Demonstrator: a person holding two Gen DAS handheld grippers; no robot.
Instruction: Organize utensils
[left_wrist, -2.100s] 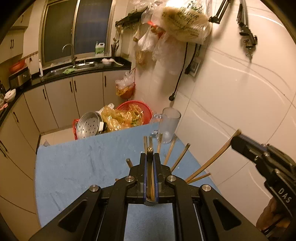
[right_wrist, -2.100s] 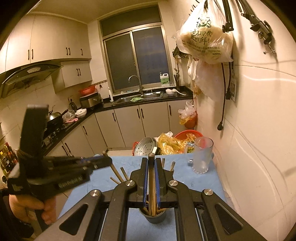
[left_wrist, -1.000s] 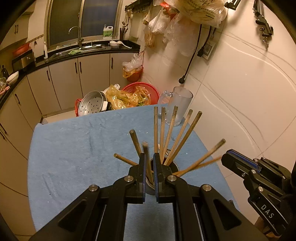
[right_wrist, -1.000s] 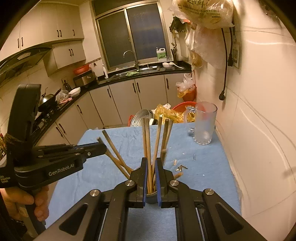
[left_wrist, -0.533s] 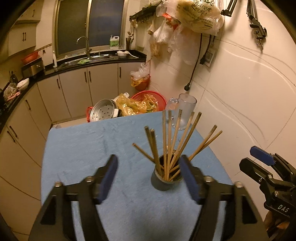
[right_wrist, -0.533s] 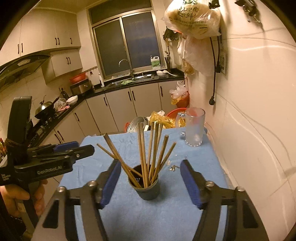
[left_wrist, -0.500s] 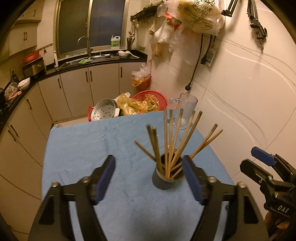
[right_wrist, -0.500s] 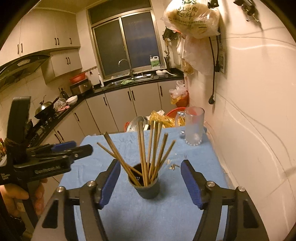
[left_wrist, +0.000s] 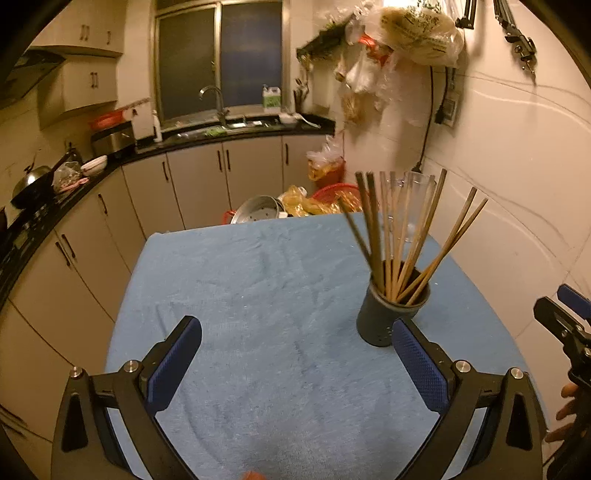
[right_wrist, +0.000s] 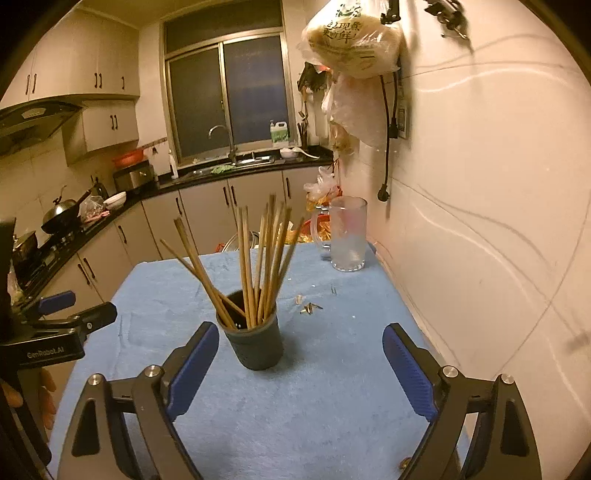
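Wooden chopsticks stand in the cup on the table, just beyond the left tool, freshly opened wide, empty. Right view: right tool likewise opened wide, cup just ahead.

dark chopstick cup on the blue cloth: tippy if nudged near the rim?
Probably. The cup is narrow, and the chopsticks stand far above its rim, fanned leftward. The soft blue cloth may grip its base, so a high push likely tips rather than slides it.
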